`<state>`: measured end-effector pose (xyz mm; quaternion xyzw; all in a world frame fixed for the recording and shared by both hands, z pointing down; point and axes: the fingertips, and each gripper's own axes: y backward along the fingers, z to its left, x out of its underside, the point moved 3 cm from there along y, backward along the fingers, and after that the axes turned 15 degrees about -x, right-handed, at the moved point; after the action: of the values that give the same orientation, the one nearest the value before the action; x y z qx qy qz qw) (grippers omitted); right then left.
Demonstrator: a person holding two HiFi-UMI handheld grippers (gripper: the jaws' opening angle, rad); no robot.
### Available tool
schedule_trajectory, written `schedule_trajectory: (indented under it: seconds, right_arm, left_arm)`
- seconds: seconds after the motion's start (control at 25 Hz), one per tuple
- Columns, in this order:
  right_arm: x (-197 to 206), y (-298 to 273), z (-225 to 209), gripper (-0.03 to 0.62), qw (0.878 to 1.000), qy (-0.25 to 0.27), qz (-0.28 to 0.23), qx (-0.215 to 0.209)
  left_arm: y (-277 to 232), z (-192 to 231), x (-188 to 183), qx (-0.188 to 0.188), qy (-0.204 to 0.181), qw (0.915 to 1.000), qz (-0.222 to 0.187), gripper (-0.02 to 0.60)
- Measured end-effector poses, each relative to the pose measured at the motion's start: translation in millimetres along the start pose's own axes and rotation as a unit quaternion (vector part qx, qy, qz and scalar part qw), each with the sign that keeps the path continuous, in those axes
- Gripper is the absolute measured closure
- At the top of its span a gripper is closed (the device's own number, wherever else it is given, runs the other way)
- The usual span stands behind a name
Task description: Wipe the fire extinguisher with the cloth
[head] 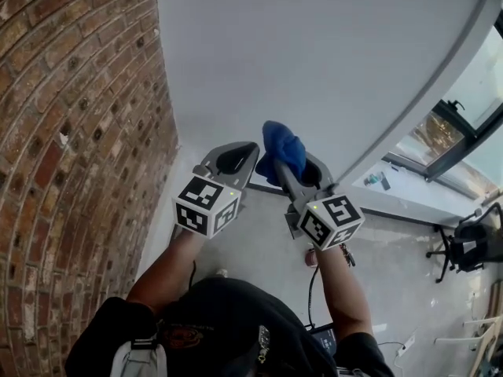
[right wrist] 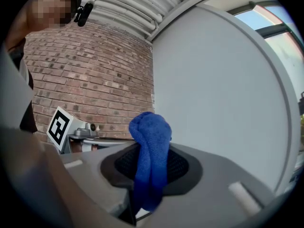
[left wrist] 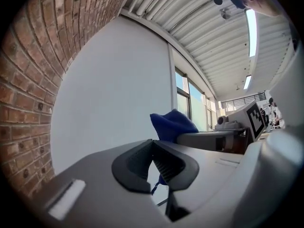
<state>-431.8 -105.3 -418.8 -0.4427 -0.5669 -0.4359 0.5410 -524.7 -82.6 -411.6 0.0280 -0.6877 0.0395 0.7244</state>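
Observation:
A bunched blue cloth [head: 281,149] sticks up out of my right gripper [head: 292,163], whose jaws are shut on it; in the right gripper view the blue cloth [right wrist: 149,151] hangs pinched between the dark pads. My left gripper [head: 236,157] is held beside it, level, jaws shut with nothing between them. From the left gripper view the cloth [left wrist: 172,125] shows just past my left gripper [left wrist: 153,161]. Both grippers point at a plain white wall [head: 314,69]. No fire extinguisher shows in any view.
A curved red brick wall [head: 71,155] stands close on the left. Windows with dark frames [head: 456,140] run along the right. A black chair [head: 464,250] and cables lie on the pale floor [head: 393,289] at the lower right.

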Motion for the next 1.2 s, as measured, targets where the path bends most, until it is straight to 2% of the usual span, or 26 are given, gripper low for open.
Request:
schedule_trajectory:
  seconds: [0.44,0.64,0.88,1.2]
  right_arm:
    - [4.9,25.5,-12.6,0.487,0.999,-0.015,-0.004,0.047]
    - [19.1,65.8,-18.3,0.487,0.994,-0.023,0.006,0.106]
    - [33.7,142.6,-26.1,0.485,0.983,-0.032,0.019,0.182]
    - [48.6,282.1,-27.5,0.486,0.957,-0.052,0.029,0.283]
  left_arm:
    - [-14.4,-25.6,9.9,0.054,0.002,0.9984,0.012,0.575]
    - [-25.6,-61.7,26.0,0.112,-0.003,0.9931,0.034,0.575]
    - [-35.7,-133.6,44.3,0.189,-0.013,0.9802,0.057,0.575]
    - [-38.5,-259.9,67.3,0.286,-0.031,0.9537,0.086,0.575]
